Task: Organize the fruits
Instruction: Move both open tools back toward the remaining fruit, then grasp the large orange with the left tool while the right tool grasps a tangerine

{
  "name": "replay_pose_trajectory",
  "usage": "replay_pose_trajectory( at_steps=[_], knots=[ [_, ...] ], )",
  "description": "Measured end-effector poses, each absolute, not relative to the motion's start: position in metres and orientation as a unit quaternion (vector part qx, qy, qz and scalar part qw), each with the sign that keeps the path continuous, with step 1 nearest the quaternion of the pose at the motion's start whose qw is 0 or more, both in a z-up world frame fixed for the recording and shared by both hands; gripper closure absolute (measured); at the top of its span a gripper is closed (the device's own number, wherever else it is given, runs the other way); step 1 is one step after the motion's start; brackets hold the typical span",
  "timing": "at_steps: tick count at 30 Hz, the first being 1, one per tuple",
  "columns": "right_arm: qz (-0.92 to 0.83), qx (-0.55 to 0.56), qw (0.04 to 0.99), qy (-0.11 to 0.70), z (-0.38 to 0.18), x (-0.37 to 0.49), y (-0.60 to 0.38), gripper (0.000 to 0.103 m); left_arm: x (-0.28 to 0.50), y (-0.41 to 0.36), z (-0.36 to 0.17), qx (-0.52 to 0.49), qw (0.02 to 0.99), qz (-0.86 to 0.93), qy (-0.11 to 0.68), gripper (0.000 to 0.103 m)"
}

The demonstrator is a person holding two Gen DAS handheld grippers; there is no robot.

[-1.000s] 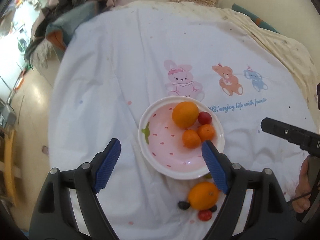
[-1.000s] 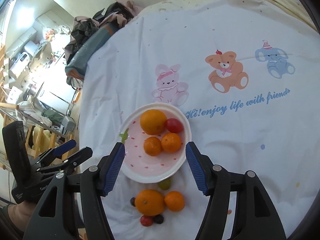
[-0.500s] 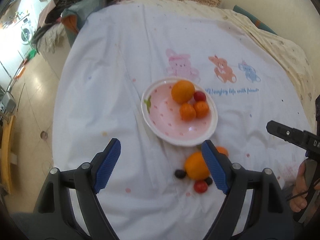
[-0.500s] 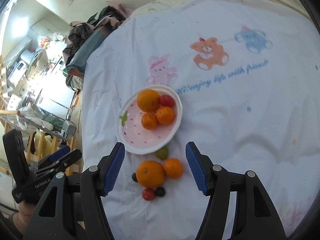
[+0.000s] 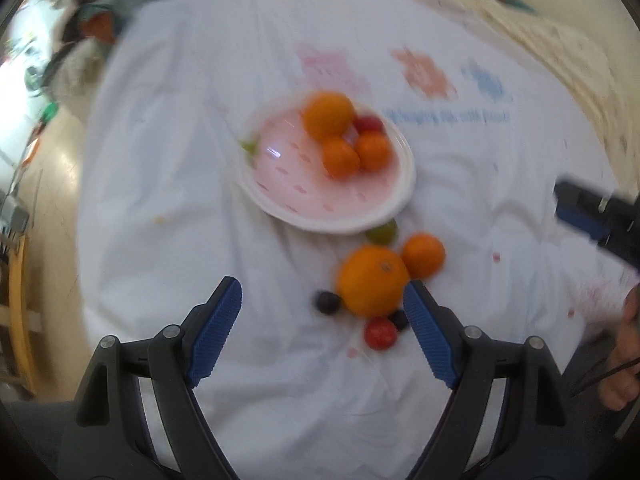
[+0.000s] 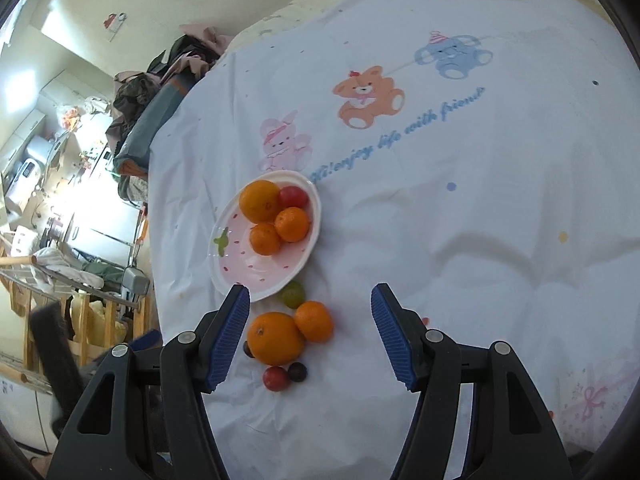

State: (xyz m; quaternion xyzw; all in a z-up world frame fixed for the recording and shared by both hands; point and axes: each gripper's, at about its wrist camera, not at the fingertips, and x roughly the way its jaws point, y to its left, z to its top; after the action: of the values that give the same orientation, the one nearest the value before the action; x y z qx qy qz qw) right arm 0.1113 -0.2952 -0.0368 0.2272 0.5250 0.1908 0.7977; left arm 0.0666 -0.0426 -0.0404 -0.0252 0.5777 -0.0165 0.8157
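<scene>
A pink strawberry-print plate (image 5: 280, 196) (image 6: 240, 268) on the white cloth holds a big orange (image 5: 329, 116) (image 6: 260, 201), two mandarins (image 6: 292, 224) and a red tomato (image 6: 294, 197). Below the plate lie a loose big orange (image 5: 372, 280) (image 6: 275, 338), a mandarin (image 5: 423, 255) (image 6: 314, 321), a green grape (image 5: 382, 232) (image 6: 292, 294), a red tomato (image 5: 380, 333) (image 6: 276, 378) and dark grapes (image 5: 327, 302) (image 6: 298, 372). My left gripper (image 5: 322, 320) is open above the cloth, its right pad beside the loose orange. My right gripper (image 6: 310, 336) is open over the loose fruit. Nothing is gripped.
The white cloth (image 6: 460, 200) with printed bear, rabbit and elephant covers a bed. A heap of clothes (image 6: 160, 80) sits at its far left corner. Beyond the left edge are floor, wooden racks (image 6: 24, 300) and appliances. A hand (image 5: 624, 368) shows at right in the left wrist view.
Both grippers have drawn back toward the near side and lowered, so the plate sits farther up and the loose fruit now lies near the fingertips. The left wrist view is blurred by motion.
</scene>
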Motion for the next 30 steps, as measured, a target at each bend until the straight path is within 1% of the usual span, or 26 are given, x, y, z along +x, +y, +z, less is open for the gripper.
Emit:
replay_pose_trajectory(
  at_steps=[3,6,9,14,16,17,20,24,30],
  knots=[
    [0.185,0.232,0.798,0.525,-0.037,0.114,-0.305,0.037,0.079,-0.063,-0.070,-0.023,0.783,-0.024,0.621,0.023],
    [0.177,0.255,0.787,0.534,-0.043,0.117,-0.317,0.037,0.089,-0.079,-0.090,-0.020,0.768,-0.018,0.640,0.024],
    [0.177,0.269,0.773,0.546,-0.050,0.119,-0.322,0.037,0.099,-0.097,-0.112,0.033,0.755,-0.013,0.655,0.024],
    [0.179,0.252,0.774,0.553,-0.051,0.124,-0.316,0.037,0.107,-0.108,-0.128,0.069,0.741,-0.028,0.668,0.024],
    [0.181,0.251,0.773,0.554,-0.051,0.126,-0.313,0.037,0.109,-0.110,-0.132,0.081,0.735,-0.038,0.672,0.033],
    [0.182,0.250,0.773,0.554,-0.051,0.127,-0.312,0.037,0.110,-0.110,-0.132,0.071,0.731,-0.047,0.677,0.040],
    [0.183,0.243,0.773,0.557,-0.053,0.129,-0.309,0.037,0.111,-0.111,-0.129,0.072,0.736,-0.048,0.672,0.042],
    [0.182,0.234,0.774,0.560,-0.054,0.128,-0.306,0.037,0.109,-0.109,-0.115,0.060,0.742,-0.051,0.666,0.043],
    [0.173,0.222,0.775,0.566,-0.058,0.127,-0.302,0.037,0.093,-0.093,-0.062,0.044,0.771,-0.058,0.632,0.043]
  ],
)
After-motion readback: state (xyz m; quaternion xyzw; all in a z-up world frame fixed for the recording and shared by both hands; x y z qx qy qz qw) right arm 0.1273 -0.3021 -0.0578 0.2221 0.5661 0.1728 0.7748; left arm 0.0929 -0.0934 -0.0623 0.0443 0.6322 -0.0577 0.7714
